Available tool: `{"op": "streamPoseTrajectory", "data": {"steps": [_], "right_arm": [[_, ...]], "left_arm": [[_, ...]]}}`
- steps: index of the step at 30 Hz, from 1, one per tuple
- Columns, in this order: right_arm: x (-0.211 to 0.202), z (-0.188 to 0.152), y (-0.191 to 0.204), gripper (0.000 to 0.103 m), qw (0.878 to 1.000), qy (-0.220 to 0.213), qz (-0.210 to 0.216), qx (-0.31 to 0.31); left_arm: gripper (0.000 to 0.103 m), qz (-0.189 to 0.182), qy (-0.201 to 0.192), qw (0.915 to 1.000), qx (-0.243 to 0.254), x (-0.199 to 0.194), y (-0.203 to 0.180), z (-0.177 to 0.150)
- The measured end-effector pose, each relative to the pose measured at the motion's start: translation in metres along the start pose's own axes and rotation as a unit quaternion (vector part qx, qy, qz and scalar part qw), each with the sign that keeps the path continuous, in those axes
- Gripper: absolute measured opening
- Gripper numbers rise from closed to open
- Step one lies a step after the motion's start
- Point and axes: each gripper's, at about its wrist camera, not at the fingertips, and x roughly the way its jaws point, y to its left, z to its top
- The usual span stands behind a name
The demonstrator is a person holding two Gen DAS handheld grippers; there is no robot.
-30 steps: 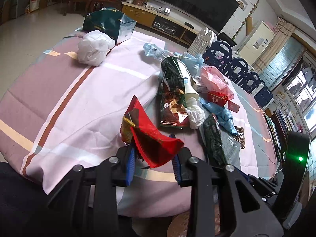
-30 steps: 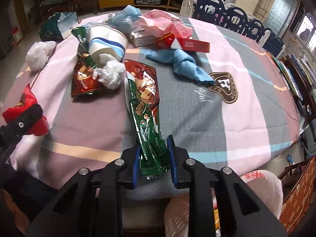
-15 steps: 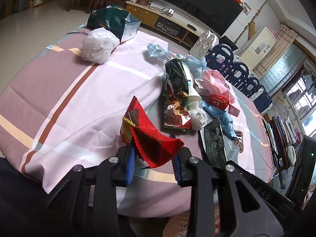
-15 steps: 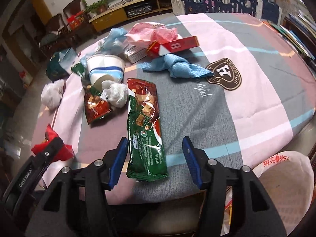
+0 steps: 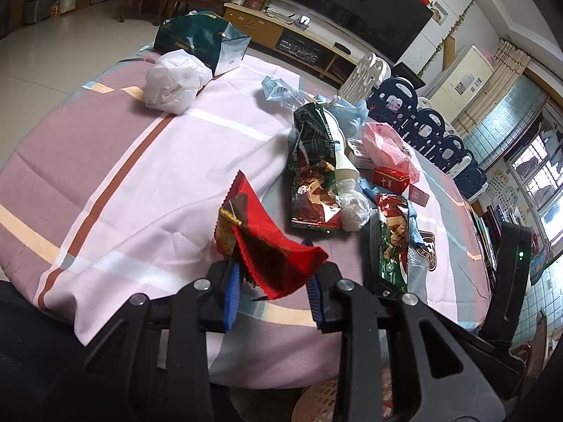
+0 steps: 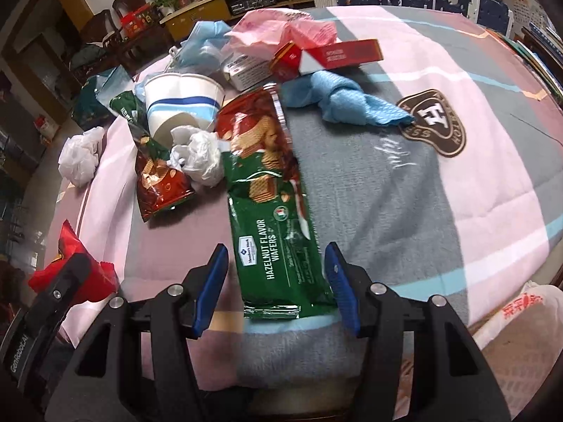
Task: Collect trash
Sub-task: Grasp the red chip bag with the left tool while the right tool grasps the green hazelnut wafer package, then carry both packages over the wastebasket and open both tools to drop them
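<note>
1. The right tool (image 6: 276,286) stands spread, one pad either side of the near end of the green wafer packet (image 6: 272,218). The packet lies flat on the worktop (image 6: 404,190), and neither pad presses on it.
2. The left tool (image 5: 272,290) pinches the red wrapper (image 5: 271,246) by its lower edge. The rest of the wrapper stands up ahead of the pads, clear of the cloth.
3. To do this step well, in my judgement, the right tool should grip only the packet's near end. The foil looks thin and slippery, so a bite well onto the crimped seam is safer than a nip at the corner.
4. The cloth is soft and wrinkled under the tool. Pads that go too low may catch the fabric with the foil and drag the pile ahead.
5. Ahead of the right tool and to its left, a crumpled white bag (image 6: 198,156) touches the packet's far half. It may be carried along when the packet is lifted.
6. The bin is hard to make out. Below the worktop edge, to the right of the right tool, only a pale bag with red print (image 6: 520,320) shows, cut off by the frame.
7. The person's hands are hidden behind both tools.
</note>
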Motion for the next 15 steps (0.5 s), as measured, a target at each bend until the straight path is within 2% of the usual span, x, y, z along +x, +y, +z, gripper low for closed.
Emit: {"op": "streamPoseTrajectory", "data": {"steps": [6, 7, 8, 11, 15], "right_arm": [[0.002, -0.002, 0.004, 0.056, 1.000, -0.002, -0.010, -0.021], [0.002, -0.002, 0.004, 0.054, 1.000, -0.004, -0.011, -0.024], [0.002, -0.002, 0.004, 0.044, 1.000, -0.005, -0.013, -0.028], [0.000, -0.004, 0.007, 0.030, 0.999, -0.013, -0.025, -0.045], [-0.011, -0.006, 0.013, 0.026, 0.997, -0.026, -0.041, -0.058]], "left_arm": [[0.033, 0.000, 0.000, 1.0000, 0.002, 0.000, 0.000, 0.000], [0.033, 0.000, 0.000, 1.0000, 0.003, 0.000, -0.001, 0.000], [0.033, 0.001, 0.000, 1.0000, 0.003, 0.000, -0.001, -0.001], [0.033, 0.001, 0.000, 1.0000, 0.004, 0.000, -0.001, 0.000], [0.033, 0.002, -0.001, 1.0000, 0.008, 0.000, -0.002, -0.001]]}}
